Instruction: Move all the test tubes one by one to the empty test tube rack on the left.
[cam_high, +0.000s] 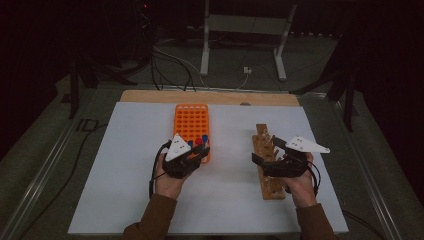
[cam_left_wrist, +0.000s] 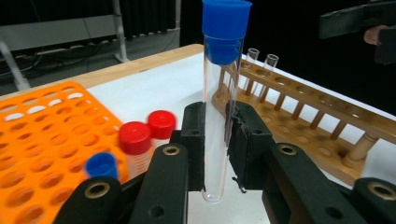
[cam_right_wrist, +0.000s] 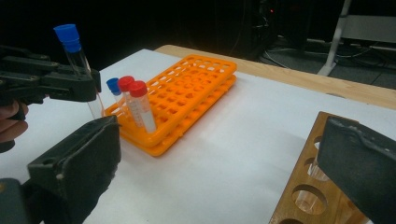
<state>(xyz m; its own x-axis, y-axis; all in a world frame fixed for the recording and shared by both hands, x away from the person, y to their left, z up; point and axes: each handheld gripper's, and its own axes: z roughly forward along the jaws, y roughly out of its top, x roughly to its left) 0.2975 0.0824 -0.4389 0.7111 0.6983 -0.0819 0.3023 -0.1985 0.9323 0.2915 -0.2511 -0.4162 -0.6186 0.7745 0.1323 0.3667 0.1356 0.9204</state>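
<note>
Between left claw (cam_left_wrist: 215, 140) pads: blue-capped tube (cam_left_wrist: 223, 93) | high view: hidden

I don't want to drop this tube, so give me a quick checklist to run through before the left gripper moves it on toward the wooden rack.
1. Grip: left gripper shut on the blue-capped tube, pads on the glass at both sides: ok.
2. Tube upright between the jaws: ok.
3. Blue cap seated on the tube: ok.
4. Tube bottom lifted clear of the orange rack: ok.
5. Free hole in the wooden rack: several open ones, ok.
6. Right gripper open at the wooden rack; whether it steadies the rack: cannot tell.
</note>
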